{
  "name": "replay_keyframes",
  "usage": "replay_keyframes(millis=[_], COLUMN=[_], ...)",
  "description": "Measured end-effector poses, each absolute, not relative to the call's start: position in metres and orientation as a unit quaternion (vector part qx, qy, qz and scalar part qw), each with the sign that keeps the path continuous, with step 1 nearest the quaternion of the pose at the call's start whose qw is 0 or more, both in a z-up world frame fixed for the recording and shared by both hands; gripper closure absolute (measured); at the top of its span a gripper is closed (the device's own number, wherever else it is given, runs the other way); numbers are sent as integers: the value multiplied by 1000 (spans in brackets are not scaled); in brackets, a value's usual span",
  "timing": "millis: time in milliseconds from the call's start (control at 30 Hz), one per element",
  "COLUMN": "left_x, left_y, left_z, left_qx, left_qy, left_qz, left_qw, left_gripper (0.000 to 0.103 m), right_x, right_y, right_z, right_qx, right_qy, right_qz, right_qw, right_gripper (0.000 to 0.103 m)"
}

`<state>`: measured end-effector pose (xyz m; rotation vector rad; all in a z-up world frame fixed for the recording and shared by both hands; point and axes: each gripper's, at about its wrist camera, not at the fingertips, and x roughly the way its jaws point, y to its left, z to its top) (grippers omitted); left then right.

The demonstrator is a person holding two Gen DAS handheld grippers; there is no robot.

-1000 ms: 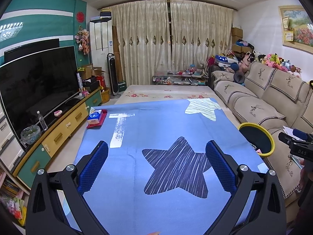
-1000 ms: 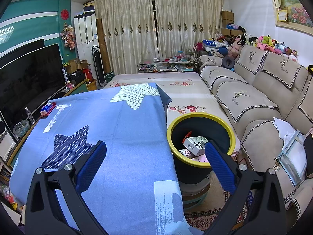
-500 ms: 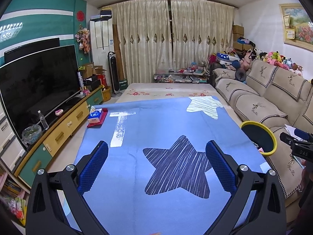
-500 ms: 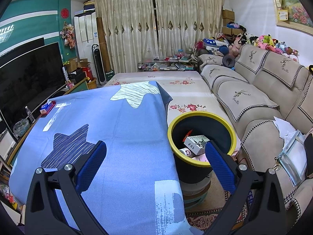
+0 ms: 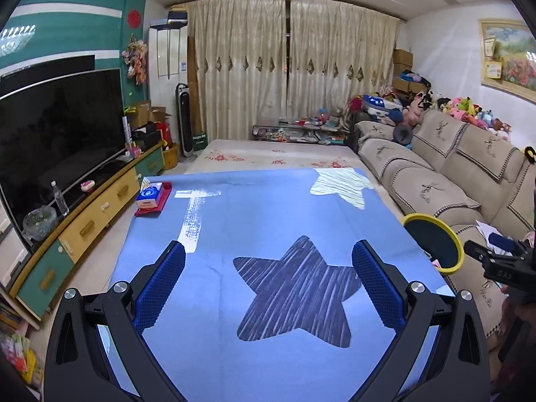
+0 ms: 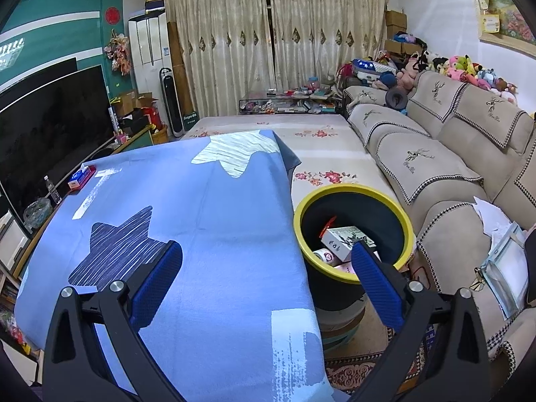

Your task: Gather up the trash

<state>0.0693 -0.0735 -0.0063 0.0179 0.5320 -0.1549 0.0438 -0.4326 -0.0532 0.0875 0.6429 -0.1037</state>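
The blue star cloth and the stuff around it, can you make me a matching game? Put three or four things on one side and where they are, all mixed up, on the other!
Things:
1. yellow-rimmed bin
2. tissue box
3. white carton
4. water bottle

Places:
A. on the TV cabinet, in front of the screen
B. inside the bin
C. on the red tray at the cloth's far left corner
D. between the blue cloth and the sofa

Pairs: 1-D, 2-C, 3-B, 4-A
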Motion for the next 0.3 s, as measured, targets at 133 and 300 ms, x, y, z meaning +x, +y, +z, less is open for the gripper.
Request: replay_keyframes(millis=[133, 300], left_x=[100, 179], left_y=[-69, -49], left_z=[-15, -50], left_qx=[21, 5], left_qy=[288, 337], left_qz=[-49, -27], left_qw=[956, 941], left_gripper=[5, 5], right_x=[61, 117], right_y=[-432, -430], right_z=[-56, -67], right_qx=[46, 61], right_qy=[330, 362], right_qz=[-30, 5], right_qw=[942, 930], right_gripper=[7, 7])
